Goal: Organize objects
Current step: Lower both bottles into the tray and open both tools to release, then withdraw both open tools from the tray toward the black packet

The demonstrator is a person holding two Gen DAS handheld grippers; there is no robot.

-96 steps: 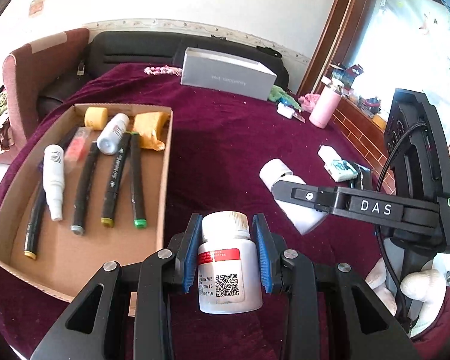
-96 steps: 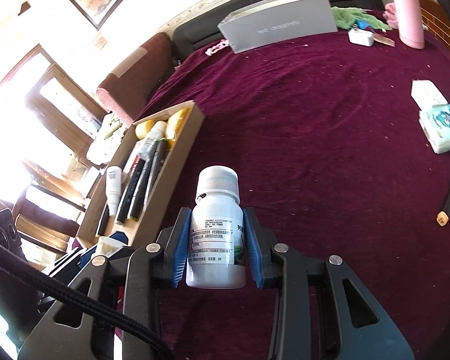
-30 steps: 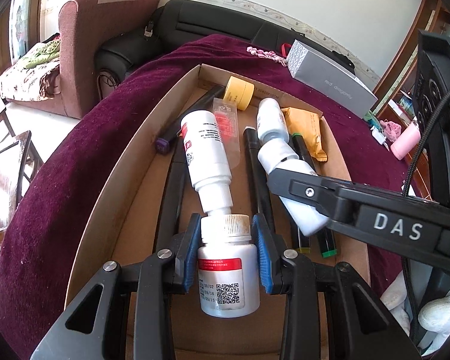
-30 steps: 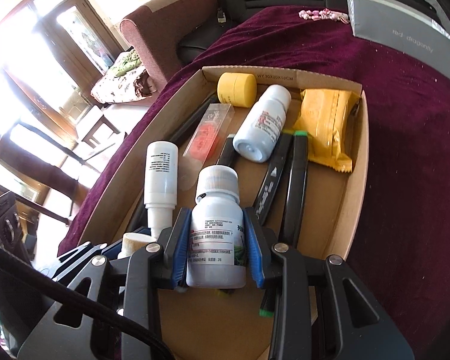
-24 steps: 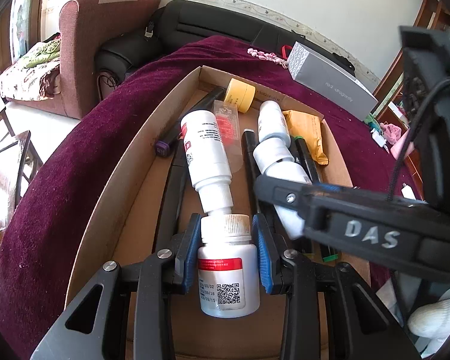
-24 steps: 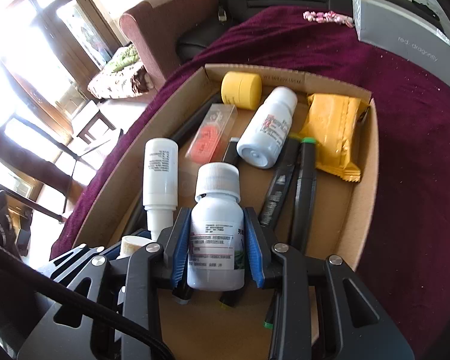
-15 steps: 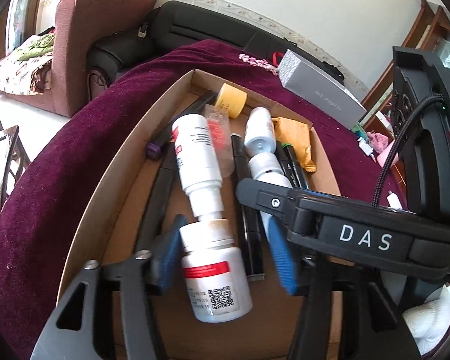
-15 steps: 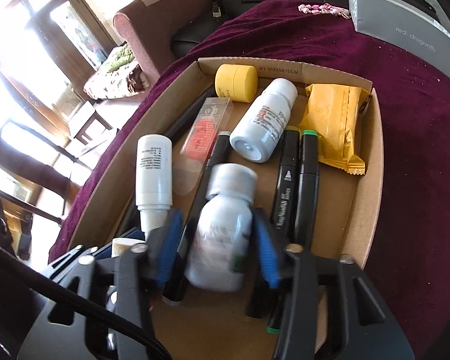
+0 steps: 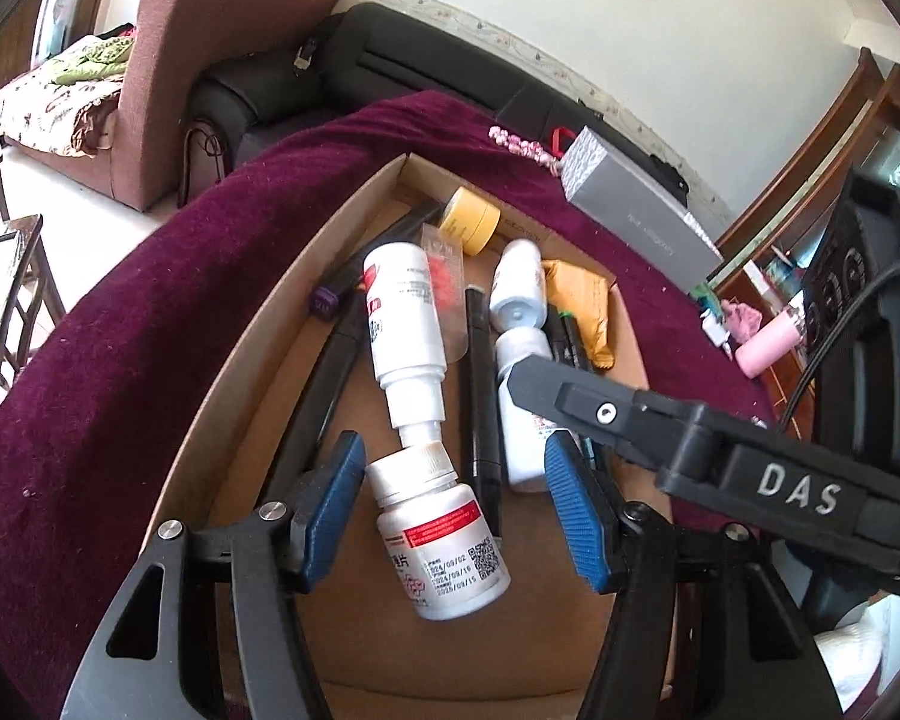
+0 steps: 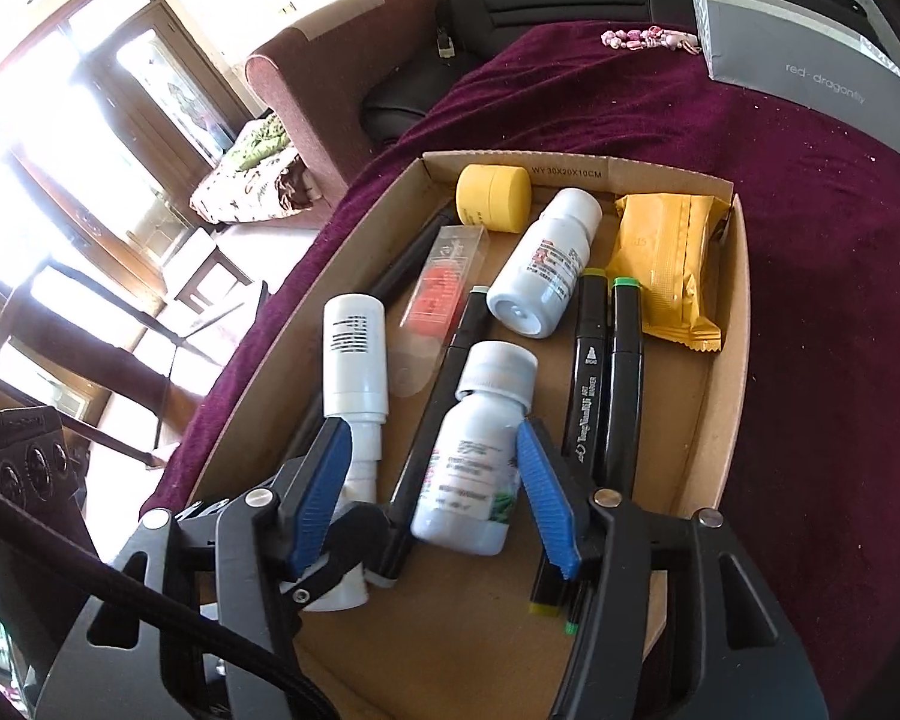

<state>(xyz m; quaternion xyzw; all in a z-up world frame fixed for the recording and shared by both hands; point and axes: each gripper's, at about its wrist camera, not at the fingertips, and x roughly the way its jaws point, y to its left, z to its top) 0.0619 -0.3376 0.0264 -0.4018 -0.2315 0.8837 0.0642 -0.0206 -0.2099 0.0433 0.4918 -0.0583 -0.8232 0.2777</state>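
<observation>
A white pill bottle with a red label (image 9: 441, 537) lies tilted on the floor of the cardboard box (image 9: 228, 372), between the spread, untouching jaws of the left gripper (image 9: 453, 504). A second white bottle (image 10: 474, 462) lies across black markers (image 10: 606, 384) inside the open right gripper (image 10: 435, 492). The box sits on the bench's maroon cloth (image 10: 810, 300).

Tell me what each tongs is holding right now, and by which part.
Nothing. The left tongs and right tongs stand open around bottles lying loose in the cardboard box.
</observation>
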